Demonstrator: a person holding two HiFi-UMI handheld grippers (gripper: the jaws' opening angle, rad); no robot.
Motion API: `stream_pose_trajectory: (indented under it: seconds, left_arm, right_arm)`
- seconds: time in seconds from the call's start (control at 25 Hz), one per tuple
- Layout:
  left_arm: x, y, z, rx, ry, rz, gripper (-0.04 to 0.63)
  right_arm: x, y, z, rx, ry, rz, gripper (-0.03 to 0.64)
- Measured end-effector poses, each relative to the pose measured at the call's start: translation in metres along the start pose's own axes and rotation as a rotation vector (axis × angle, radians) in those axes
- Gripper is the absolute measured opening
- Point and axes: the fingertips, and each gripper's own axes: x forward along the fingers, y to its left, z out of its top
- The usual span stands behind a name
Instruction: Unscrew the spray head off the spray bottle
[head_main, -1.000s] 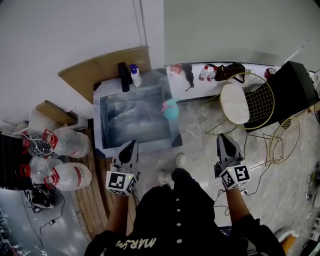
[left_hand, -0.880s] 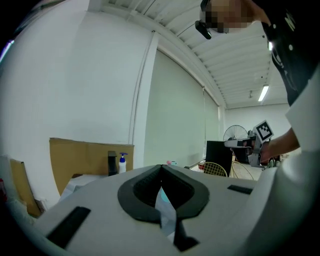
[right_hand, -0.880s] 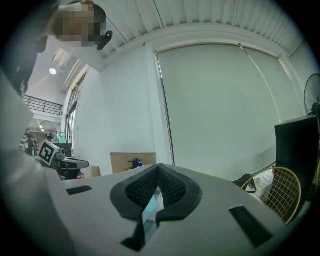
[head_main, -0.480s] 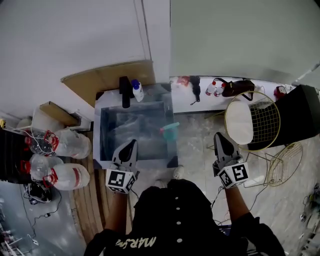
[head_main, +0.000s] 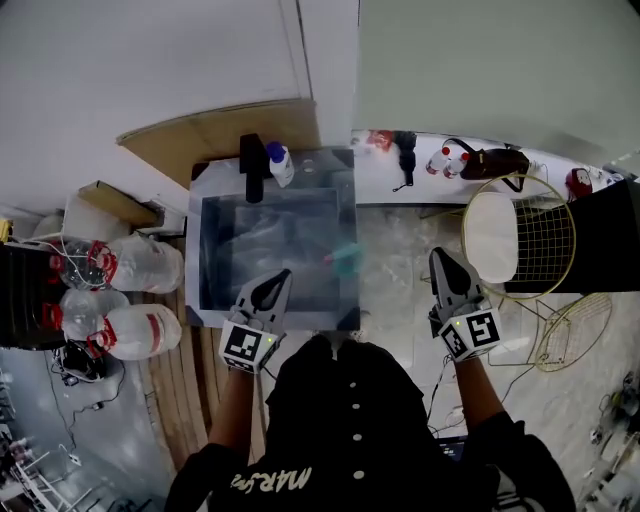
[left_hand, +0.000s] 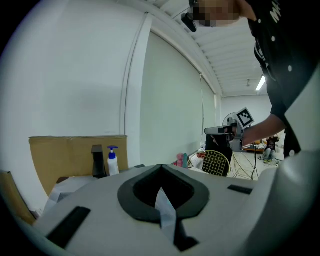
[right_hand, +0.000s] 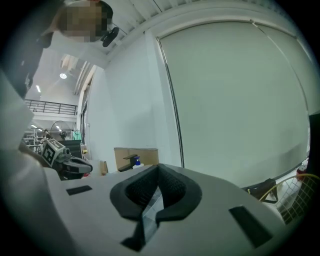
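You hold the left gripper (head_main: 277, 278) and right gripper (head_main: 443, 258) clenched empty, well apart from the teal spray bottle (head_main: 346, 258) between them at the table's (head_main: 196, 250) right edge, its label unreadable.

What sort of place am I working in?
Probably an indoor workshop or studio room: big water jugs at the left, cardboard against the wall, wire chairs beside a small table.

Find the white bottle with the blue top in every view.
Head view: white bottle in the upper part, just left of centre.
Left gripper view: left of centre.
Right gripper view: tiny, left of centre.
Shared landmark: the cardboard sheet behind it.
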Motion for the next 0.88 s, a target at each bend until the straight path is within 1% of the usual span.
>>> stream_pose_trajectory:
  seconds: [0.16,0.36,0.44,0.52,0.56,0.68,0.76,0.88]
  left_arm:
    - [0.015,0.001,-0.021,0.007,0.044,-0.091,0.025]
    - [0.041,-0.011,-0.051,0.053,0.056,-0.232,0.034]
    - [0.053,-0.017,-0.067,0.075,0.08,-0.297,0.128]
    - [0.063,-0.024,-0.083,0.109,0.099,-0.358,0.146]
    - [0.069,-0.027,-0.09,0.122,0.107,-0.385,0.171]
    - [0.087,-0.036,-0.106,0.149,0.127,-0.447,0.277]
    - [0.1,-0.042,-0.112,0.155,0.125,-0.486,0.329]
    - [0.117,-0.05,-0.116,0.162,0.104,-0.539,0.373]
  right_arm:
    - [0.012,0.005,-0.015,0.015,0.03,-0.013,0.011]
    - [0.03,0.011,-0.038,0.006,0.068,-0.003,0.011]
    - [0.035,0.012,-0.048,0.001,0.083,0.005,0.011]
    - [0.038,0.012,-0.058,0.001,0.102,0.012,0.011]
    - [0.039,0.011,-0.063,0.002,0.111,0.015,0.011]
    - [0.043,0.007,-0.074,0.006,0.122,0.023,0.011]
    - [0.045,0.005,-0.08,0.009,0.129,0.027,0.011]
    - [0.052,0.005,-0.091,0.014,0.142,0.034,0.011]
